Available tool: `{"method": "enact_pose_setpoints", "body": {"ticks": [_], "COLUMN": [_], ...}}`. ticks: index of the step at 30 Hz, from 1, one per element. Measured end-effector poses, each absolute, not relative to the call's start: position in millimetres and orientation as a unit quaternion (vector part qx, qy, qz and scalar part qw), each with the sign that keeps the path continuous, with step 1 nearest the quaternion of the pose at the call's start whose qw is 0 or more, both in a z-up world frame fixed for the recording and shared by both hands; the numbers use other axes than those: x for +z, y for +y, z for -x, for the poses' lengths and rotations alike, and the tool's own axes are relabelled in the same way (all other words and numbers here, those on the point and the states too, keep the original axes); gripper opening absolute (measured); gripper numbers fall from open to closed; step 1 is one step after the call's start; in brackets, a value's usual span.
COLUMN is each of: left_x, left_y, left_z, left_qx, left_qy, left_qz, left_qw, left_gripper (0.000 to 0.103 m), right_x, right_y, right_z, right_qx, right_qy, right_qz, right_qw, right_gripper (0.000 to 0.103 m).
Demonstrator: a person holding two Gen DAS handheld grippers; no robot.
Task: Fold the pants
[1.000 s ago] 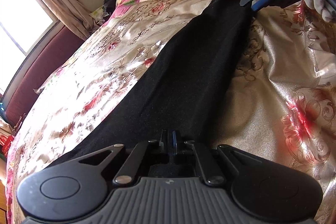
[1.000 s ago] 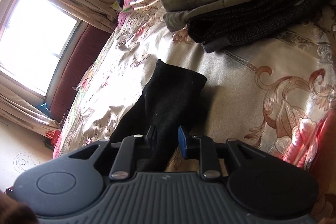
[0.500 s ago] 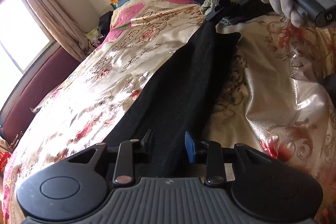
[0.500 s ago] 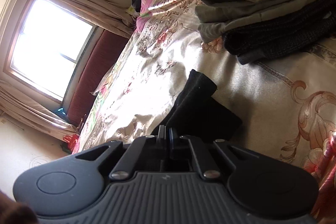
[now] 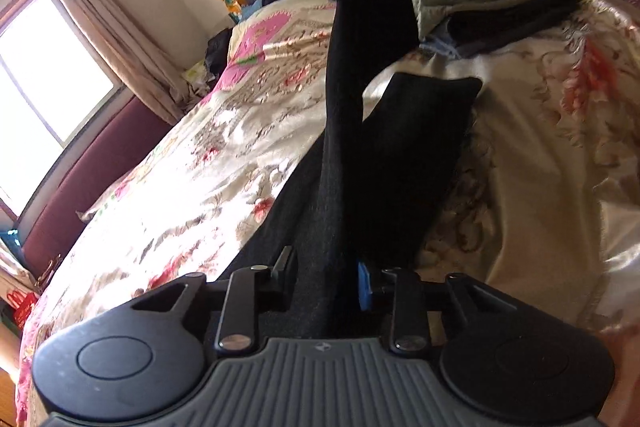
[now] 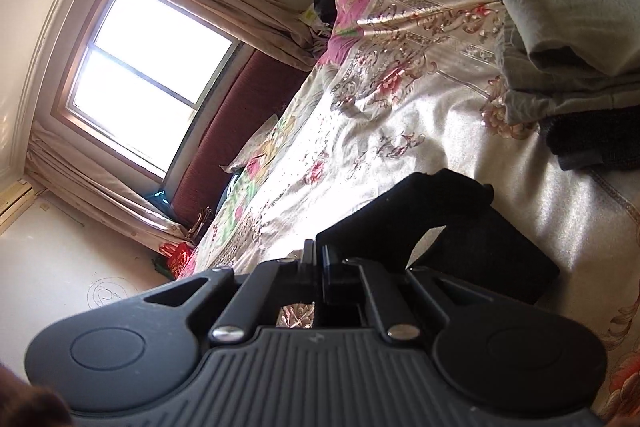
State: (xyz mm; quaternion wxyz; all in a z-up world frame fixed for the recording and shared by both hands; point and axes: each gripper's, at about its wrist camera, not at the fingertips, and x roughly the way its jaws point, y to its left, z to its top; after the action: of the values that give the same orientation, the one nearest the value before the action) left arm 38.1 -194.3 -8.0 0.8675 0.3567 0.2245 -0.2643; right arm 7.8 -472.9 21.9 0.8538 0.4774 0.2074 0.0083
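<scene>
I'm lifting the far end of the black pants point(image 5: 352, 131) off the bed point(image 5: 192, 163) with my right gripper point(image 6: 320, 259) pinched shut on it. My left gripper point(image 5: 324, 275) is sitting spread apart around the near end, so I'm thinking keep the pull slow and the edges lined up.

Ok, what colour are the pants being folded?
Plain black pants, no pattern; clearest in the left wrist view against the floral bedspread.

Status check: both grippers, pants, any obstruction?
Right gripper shut on black pants, hem lifted. Left gripper open, straddling pants. Folded clothes pile beyond, apart.
</scene>
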Motion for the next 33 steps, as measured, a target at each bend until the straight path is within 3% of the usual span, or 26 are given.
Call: {"method": "enact_pose_setpoints", "body": {"ticks": [1,8,16,20,22,24,26,33], "left_x": [-8.9,26.4,-29.2,-21.9,-19.5,-19.0,-21.1,-23.6], "left_y": [-192.4,-159.7,-155.4,-157.7,-158.1,-158.4,-158.0,-152.1], "left_z": [-44.2,-43.3,-5.1,-11.6,-12.7,-8.3,-2.0,0.2], "left_qx": [-0.26,-0.229,-0.266,-0.267,-0.269,-0.271,-0.275,-0.286], "left_qy": [0.236,0.16,0.183,0.192,0.194,0.186,0.178,0.175], "left_qz": [-0.356,-0.383,-0.458,-0.433,-0.42,-0.42,-0.424,-0.399], "left_qw": [0.866,0.881,0.828,0.839,0.845,0.846,0.845,0.853], "left_gripper": [0.023,0.023,0.023,0.023,0.023,0.023,0.023,0.023], "right_x": [24.0,42.8,-46.3,-37.1,-24.8,-18.0,-15.0,-50.4], "right_y": [-472.3,-469.8,-473.1,-472.3,-464.8,-455.0,-439.4,-411.5], "right_z": [-7.3,5.4,29.2,32.8,23.0,8.9,-11.2,-67.7], "right_qx": [0.009,0.023,-0.018,-0.016,-0.018,-0.019,-0.039,-0.117], "right_qy": [0.208,0.171,0.275,0.271,0.285,0.306,0.344,0.441], "right_qz": [-0.473,-0.407,-0.486,-0.483,-0.458,-0.44,-0.405,-0.375], "right_qw": [0.856,0.897,0.829,0.833,0.842,0.844,0.846,0.807], "right_gripper": [0.004,0.004,0.01,0.01,0.019,0.039,0.047,0.046]}}
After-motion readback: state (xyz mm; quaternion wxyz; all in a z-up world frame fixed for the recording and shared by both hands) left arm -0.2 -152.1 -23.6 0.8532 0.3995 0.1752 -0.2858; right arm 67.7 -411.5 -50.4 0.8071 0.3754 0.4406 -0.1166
